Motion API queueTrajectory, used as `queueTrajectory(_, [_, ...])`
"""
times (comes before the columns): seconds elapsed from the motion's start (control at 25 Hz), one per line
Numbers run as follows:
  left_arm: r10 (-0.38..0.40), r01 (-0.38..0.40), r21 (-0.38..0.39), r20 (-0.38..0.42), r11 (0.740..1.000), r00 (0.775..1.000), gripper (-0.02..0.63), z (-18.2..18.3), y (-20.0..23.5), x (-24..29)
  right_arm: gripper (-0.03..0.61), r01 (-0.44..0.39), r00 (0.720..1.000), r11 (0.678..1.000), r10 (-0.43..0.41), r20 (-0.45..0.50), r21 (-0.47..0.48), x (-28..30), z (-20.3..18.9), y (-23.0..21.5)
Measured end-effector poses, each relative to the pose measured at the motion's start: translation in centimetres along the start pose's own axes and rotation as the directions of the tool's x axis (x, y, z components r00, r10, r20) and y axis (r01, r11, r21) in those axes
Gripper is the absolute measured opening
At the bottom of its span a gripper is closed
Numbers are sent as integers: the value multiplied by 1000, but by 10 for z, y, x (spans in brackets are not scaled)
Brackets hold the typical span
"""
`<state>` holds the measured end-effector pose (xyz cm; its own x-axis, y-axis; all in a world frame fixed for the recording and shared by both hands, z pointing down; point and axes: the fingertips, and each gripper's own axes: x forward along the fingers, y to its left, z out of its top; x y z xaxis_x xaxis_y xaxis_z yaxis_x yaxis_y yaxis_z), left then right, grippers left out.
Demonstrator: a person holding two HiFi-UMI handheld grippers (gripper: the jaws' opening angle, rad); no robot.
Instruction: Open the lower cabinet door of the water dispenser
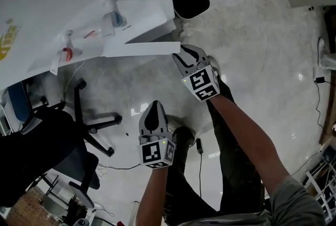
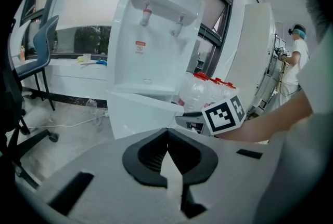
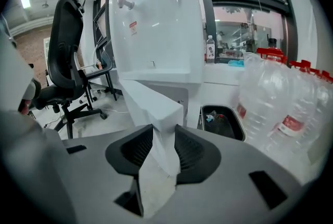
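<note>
Water dispenser [image 1: 79, 4]: standing at the upper left of the head view, taps facing the person.
Cabinet door [image 1: 139, 49]: sitting below the taps, already standing ajar from the white body, free edge pointing toward the person.
Left tool [image 2: 167, 137]: hovering low over the floor, clenched with nothing inside, well apart from the door.
Right tool [image 3: 164, 142]: straddling the door's free edge, pads pressing on both faces, grasping the door.
Bin [image 3: 221, 119]: sitting just right of the dispenser, seemingly clear of the door's swing.
Step in hand: probably pulling the door open, partway through, judging by the gap.
Next move: calling for a firm hold and a sweep along the hinge arc rather than a straight tug, widening the gap without twisting the thin panel.
</note>
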<state>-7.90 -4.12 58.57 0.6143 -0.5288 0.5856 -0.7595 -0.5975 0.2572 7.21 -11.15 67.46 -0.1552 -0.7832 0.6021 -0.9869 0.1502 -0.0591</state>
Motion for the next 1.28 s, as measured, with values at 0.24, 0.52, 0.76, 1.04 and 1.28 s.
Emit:
queueTrajectory(0.24, [-11,10,48,38,999,999,9,-19,10,2,122,-11,999,1000,11,-36,6,-16,-13,24])
queueTrajectory(0.52, [-3,-4,117,57,993,998,9,-52,23,12,113,-87,992,996,90,-89,32,-31,-28,62])
queueTrajectory(0.76, [18,-27,220,43,975,999,50,-87,21,35,114,-126,977,988,139,-160,89,-37,-34,87])
queueTrajectory(1.04, [28,-47,317,62,947,998,159,-120,10,75,114,-203,942,971,228,-244,125,-43,-40,120])
queueTrajectory(1.28, [99,-108,392,43,914,994,175,-153,19,86,99,-291,885,947,319,-338,134,-45,-48,161])
